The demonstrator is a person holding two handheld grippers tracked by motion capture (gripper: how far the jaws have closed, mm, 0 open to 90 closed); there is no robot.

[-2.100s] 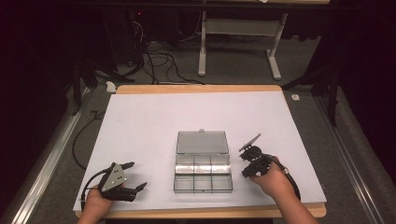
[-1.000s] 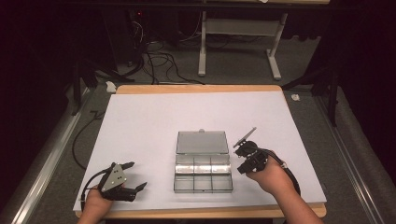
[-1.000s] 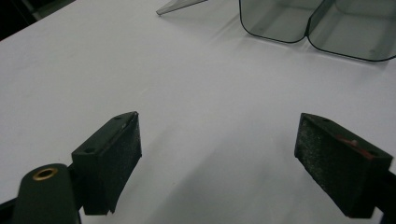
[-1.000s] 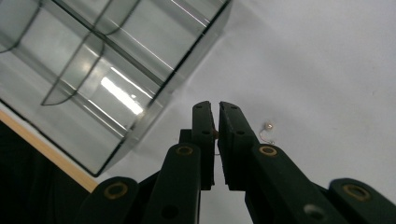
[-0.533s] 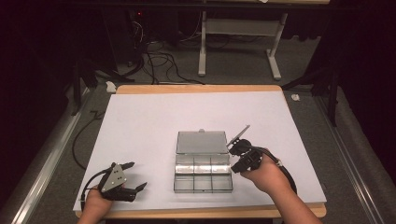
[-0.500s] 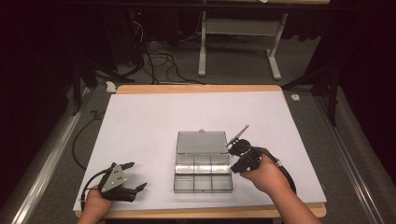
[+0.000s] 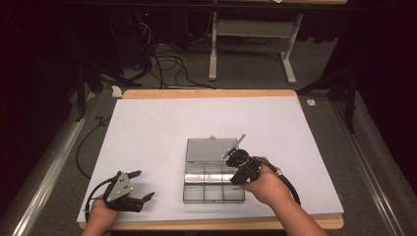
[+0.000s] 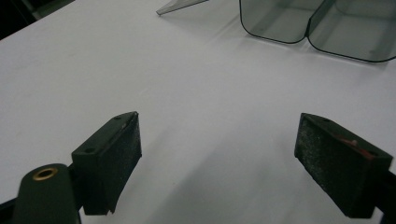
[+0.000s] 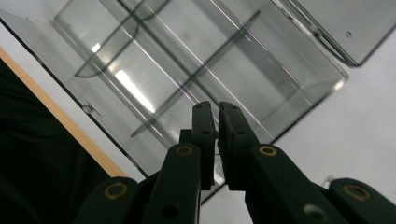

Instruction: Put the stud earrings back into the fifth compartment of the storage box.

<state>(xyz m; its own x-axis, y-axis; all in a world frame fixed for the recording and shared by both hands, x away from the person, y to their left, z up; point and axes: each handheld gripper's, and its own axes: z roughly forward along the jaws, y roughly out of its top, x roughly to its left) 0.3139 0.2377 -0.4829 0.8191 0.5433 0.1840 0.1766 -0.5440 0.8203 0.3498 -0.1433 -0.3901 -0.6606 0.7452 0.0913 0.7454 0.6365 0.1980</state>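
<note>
A clear plastic compartment box (image 7: 212,186) lies open near the table's front, its lid (image 7: 210,149) flat behind it. My right gripper (image 7: 232,167) hangs over the box's right side, jaws shut. In the right gripper view the tips (image 9: 215,114) point down at the empty compartments (image 9: 187,60), with the lid (image 9: 345,23) at the upper right. A tiny speck sits between the pads; what it is I cannot tell. My left gripper (image 7: 142,185) rests at the front left, open and holding nothing. Its own view (image 8: 217,154) faces bare white table with the box (image 8: 317,28) beyond.
The white table cover (image 7: 162,128) stretches left, right and behind the box. The wooden front edge (image 9: 60,116) runs close below the box. Cables and a stand's legs (image 7: 255,54) sit on the floor beyond the far edge.
The right hand has slid left, from beside the box's right wall to over its right compartments, jaws staying shut. The left hand and the box have kept still.
</note>
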